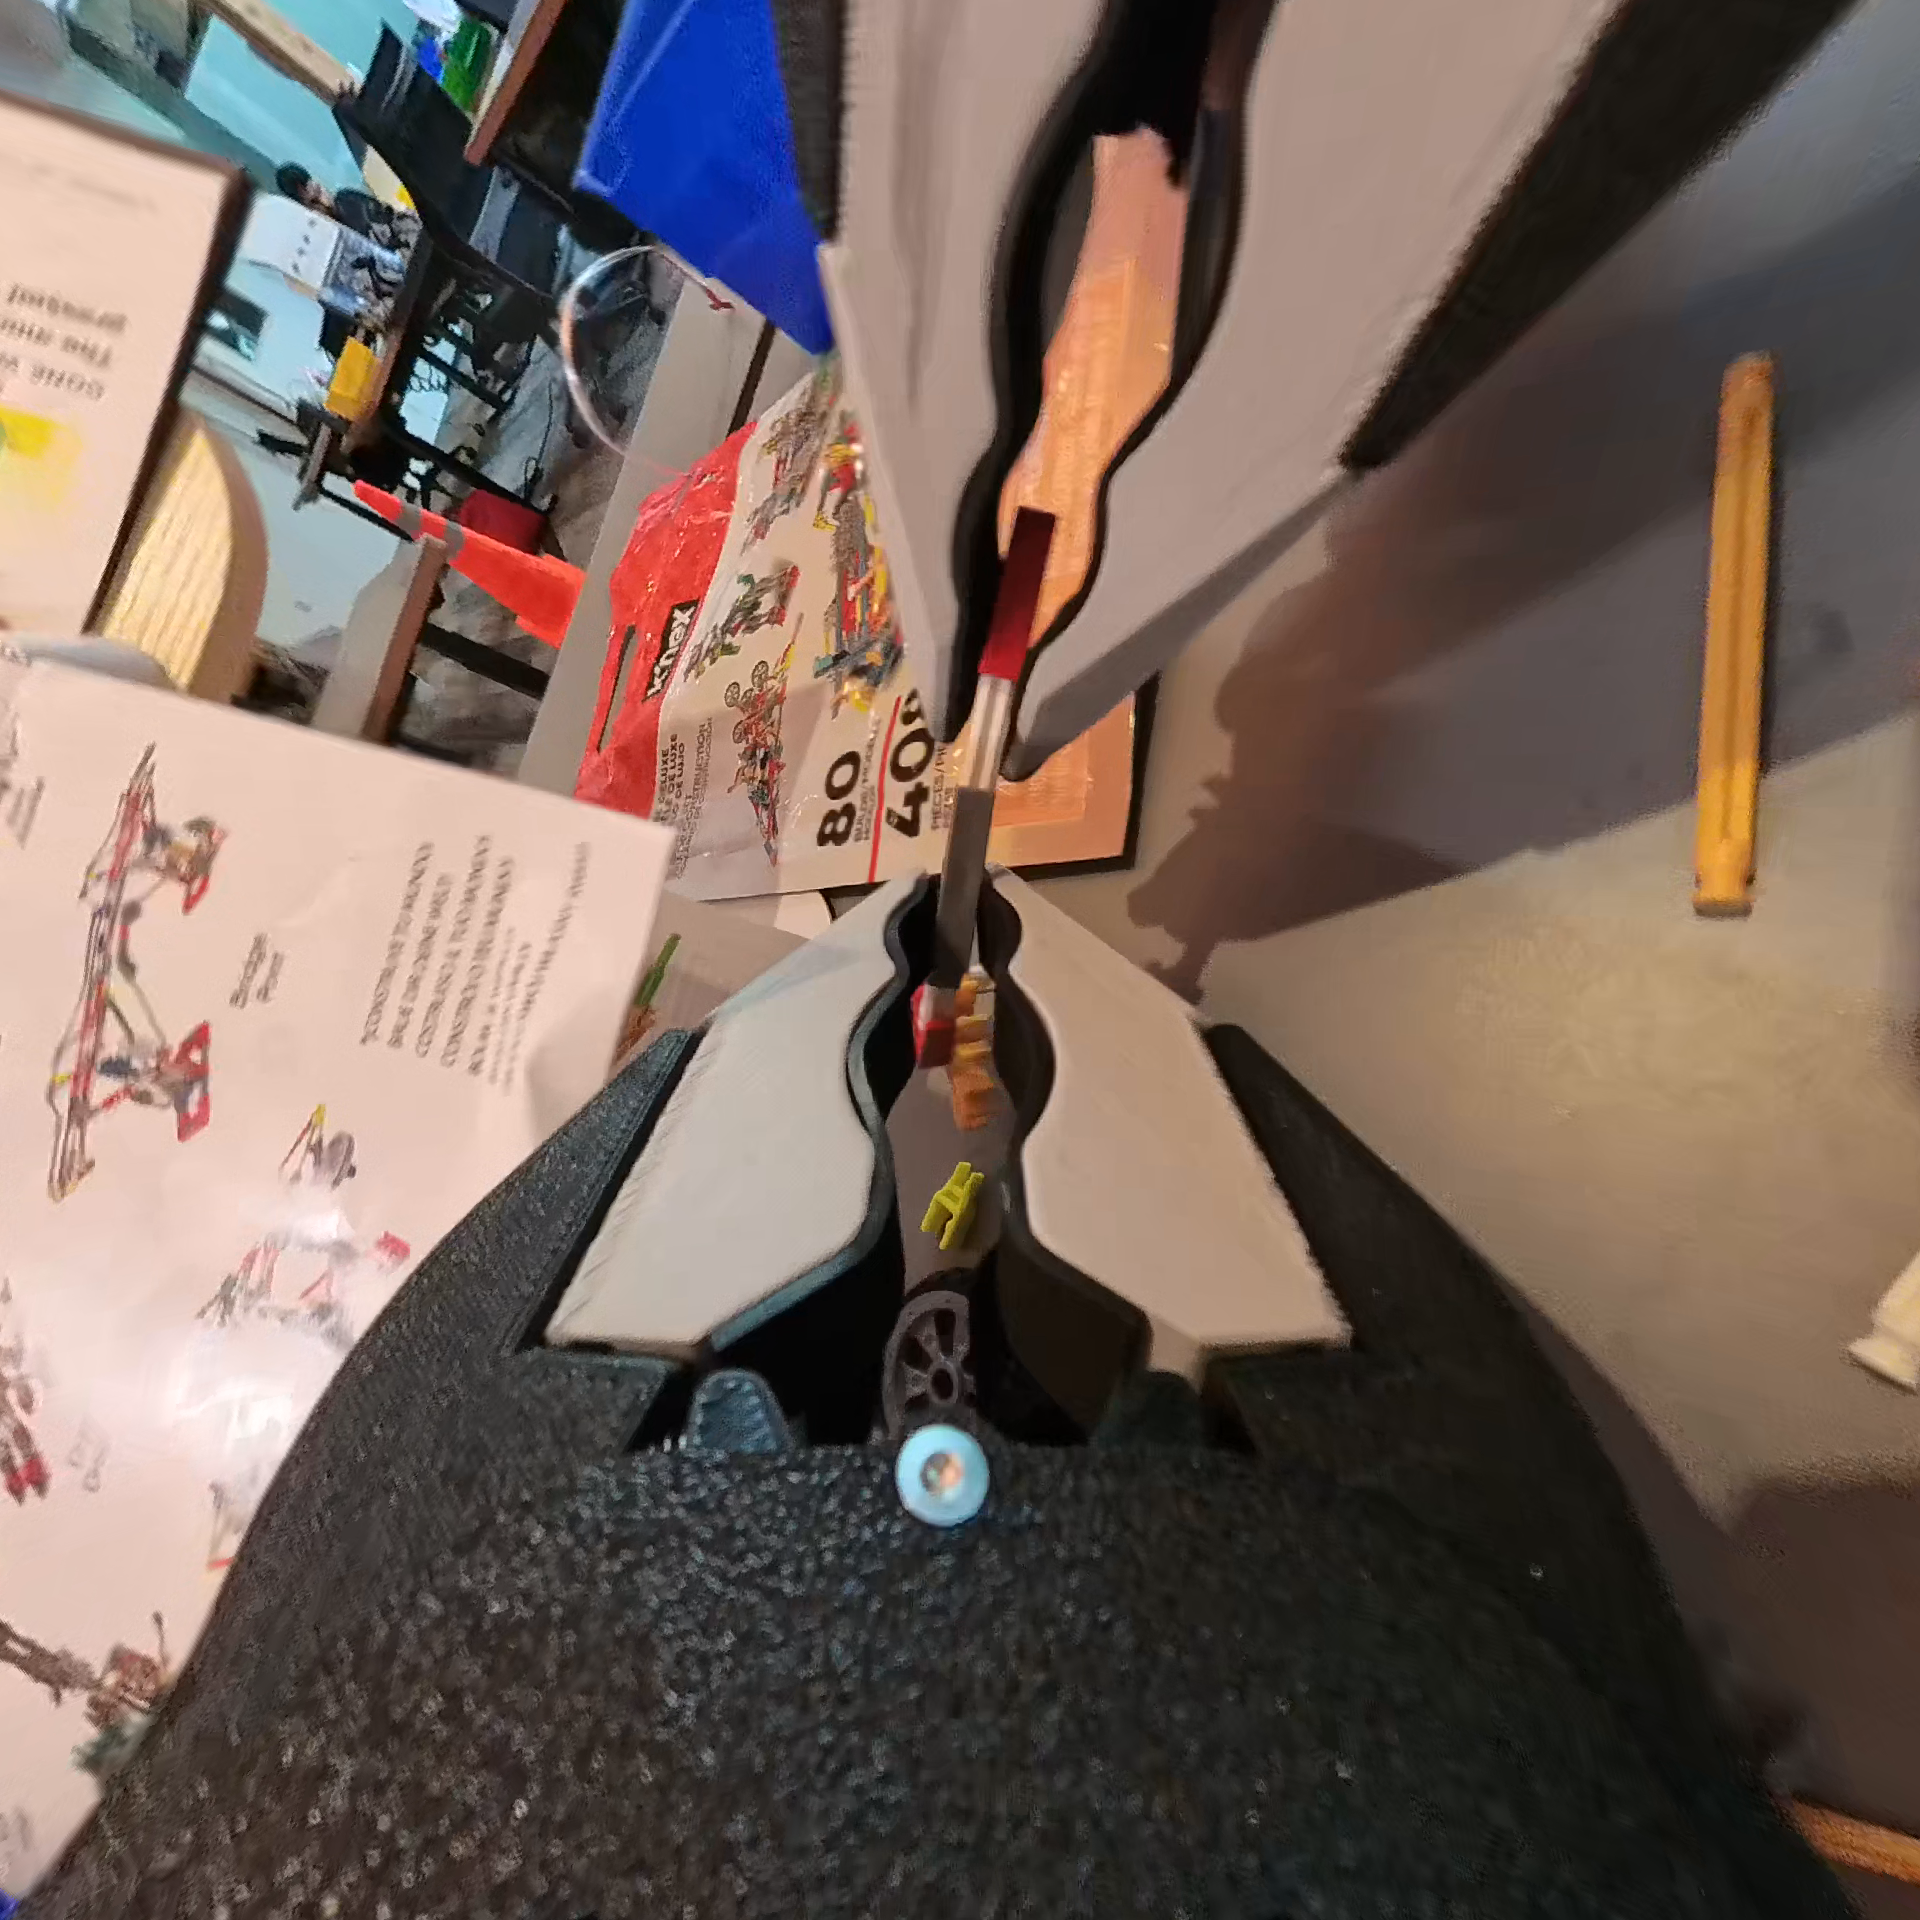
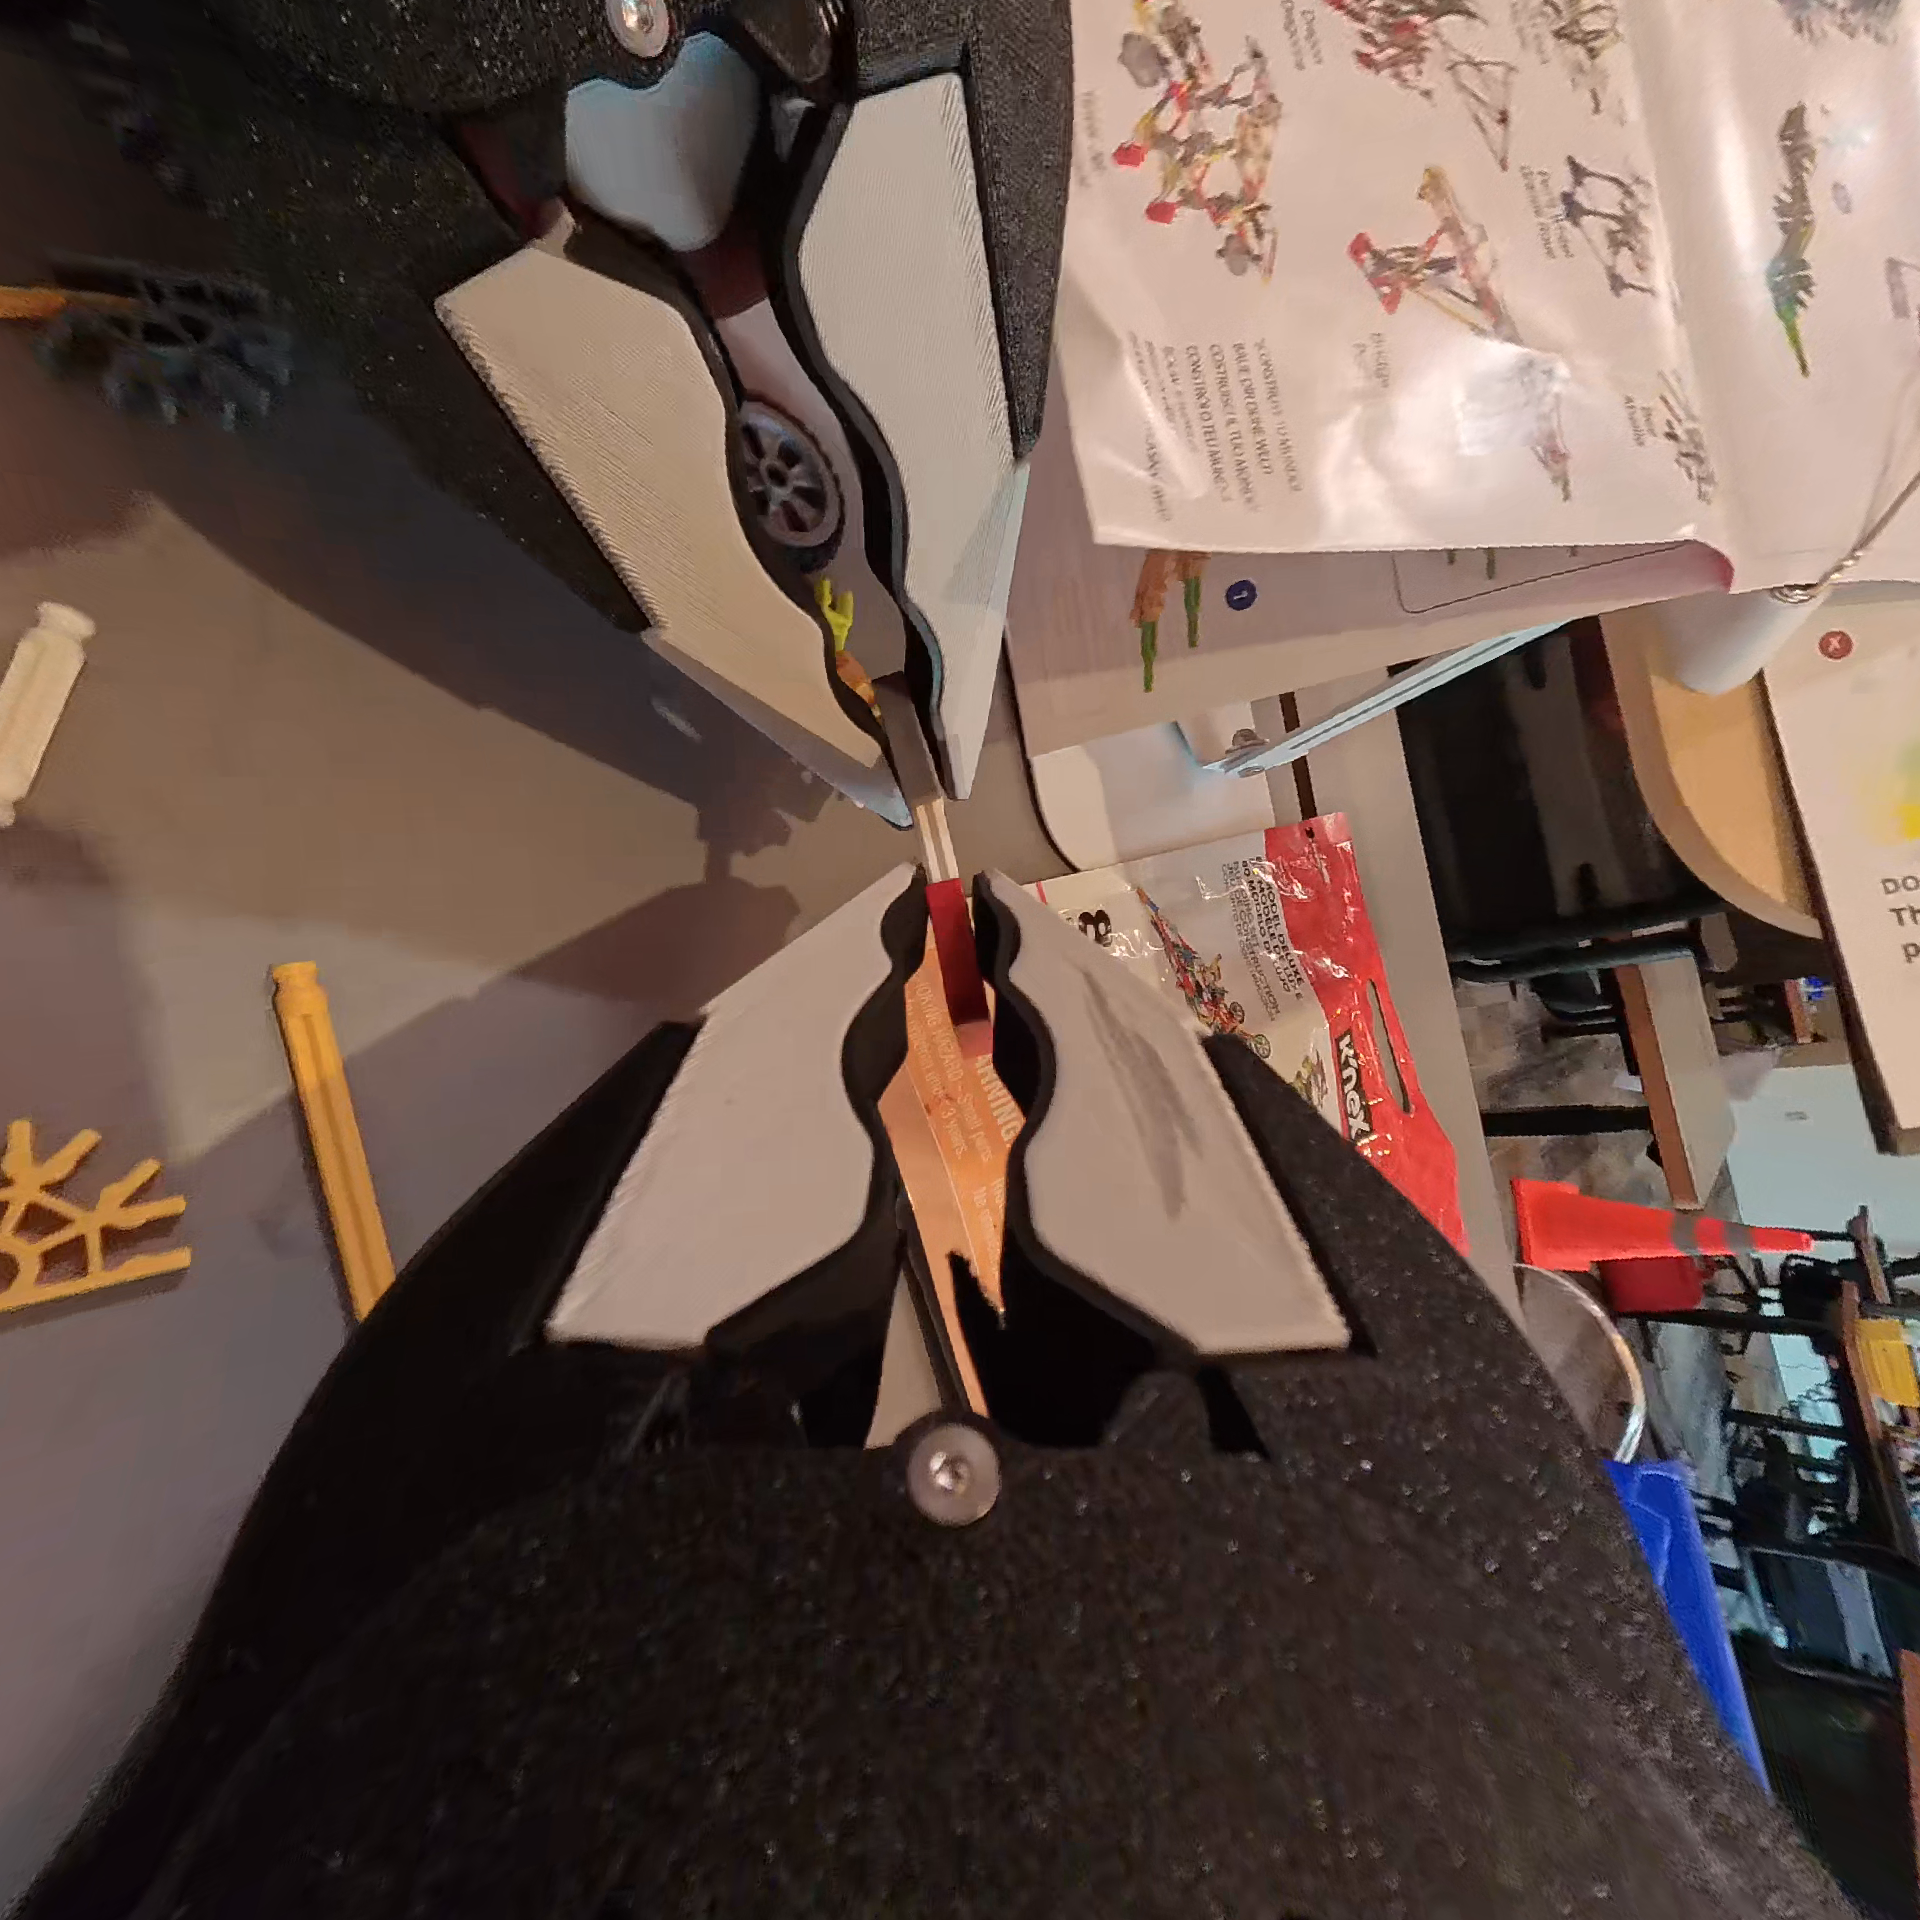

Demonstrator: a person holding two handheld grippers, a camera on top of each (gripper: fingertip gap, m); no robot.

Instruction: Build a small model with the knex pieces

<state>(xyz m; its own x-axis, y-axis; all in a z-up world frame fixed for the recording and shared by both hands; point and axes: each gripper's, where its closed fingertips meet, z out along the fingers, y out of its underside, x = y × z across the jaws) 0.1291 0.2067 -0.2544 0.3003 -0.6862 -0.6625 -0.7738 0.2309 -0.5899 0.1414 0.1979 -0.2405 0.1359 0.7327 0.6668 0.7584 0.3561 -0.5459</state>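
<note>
My left gripper is shut on a dark grey piece at its fingertips. A thin silver rod runs from that piece into a red piece. My right gripper is shut on the same red piece, tip to tip with the left gripper. In the gap between the left fingers sit a small spoked wheel, a yellow-green clip and orange and red bits. The wheel also shows in the right wrist view. Both grippers are above a grey table.
A yellow rod, an orange branching connector, a white rod and dark connectors lie on the table. A picture instruction sheet and a red-and-white parts bag lie beside the grippers. An orange cone stands beyond the table. My two grippers' fingertips are within a few centimetres of each other. Between my left fingertips and the small spoked wheel there is roughly 11 cm. Seen from the right wrist view as well.
</note>
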